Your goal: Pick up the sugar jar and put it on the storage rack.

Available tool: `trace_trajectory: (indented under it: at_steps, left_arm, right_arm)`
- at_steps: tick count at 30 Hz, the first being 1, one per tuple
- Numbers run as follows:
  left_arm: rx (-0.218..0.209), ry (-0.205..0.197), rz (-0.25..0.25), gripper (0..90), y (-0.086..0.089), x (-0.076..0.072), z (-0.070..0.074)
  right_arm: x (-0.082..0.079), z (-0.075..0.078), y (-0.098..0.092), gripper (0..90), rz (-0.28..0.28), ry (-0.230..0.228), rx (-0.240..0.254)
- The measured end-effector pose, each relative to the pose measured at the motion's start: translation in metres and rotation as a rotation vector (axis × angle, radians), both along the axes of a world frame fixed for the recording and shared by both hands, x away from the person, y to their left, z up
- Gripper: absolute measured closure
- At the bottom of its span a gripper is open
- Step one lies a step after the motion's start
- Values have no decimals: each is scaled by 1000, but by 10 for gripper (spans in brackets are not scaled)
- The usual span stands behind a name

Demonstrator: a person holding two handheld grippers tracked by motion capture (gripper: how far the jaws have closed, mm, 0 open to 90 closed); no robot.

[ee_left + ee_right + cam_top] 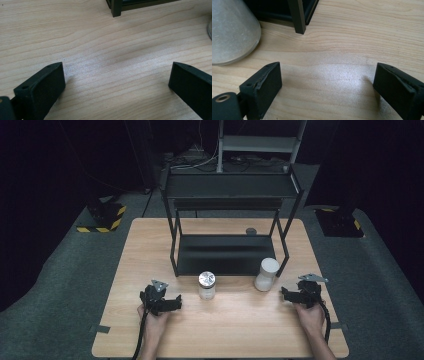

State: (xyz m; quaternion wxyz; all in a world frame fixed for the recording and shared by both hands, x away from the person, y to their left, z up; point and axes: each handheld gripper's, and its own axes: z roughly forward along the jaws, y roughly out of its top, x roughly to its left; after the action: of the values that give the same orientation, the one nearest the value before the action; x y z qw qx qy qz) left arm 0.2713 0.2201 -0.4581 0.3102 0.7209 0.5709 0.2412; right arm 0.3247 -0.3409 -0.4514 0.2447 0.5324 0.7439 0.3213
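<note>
Both my grippers rest on the light wooden bench (230,320), jaws spread wide, nothing held. Left gripper (176,303) at lower left, right gripper (285,293) at lower right. Clear glass jar with silver lid (206,285) stands upright, centre frame, nearer my left. White frosted cylinder (266,274) upright, just up-left of my right jaws, closest candidate. Black metal shelf rack (227,252) sits behind both.

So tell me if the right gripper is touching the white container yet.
Apart. In the right gripper view, the right gripper stands open over bare wood, and the white container sits off to the side, a strip of table between it and the nearer jaw.
</note>
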Motion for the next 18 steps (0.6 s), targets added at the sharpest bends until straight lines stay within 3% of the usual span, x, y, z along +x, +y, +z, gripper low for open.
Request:
trace_trajectory:
  at_steps: [13,18]
  left_arm:
    - [-4,3,-16,8,4,1,1]
    - [-62,15,-53,6,16,0,2]
  right_arm:
    - [0,0,1,66,-4,1,-2]
    - [0,0,1,66,-4,0,-2]
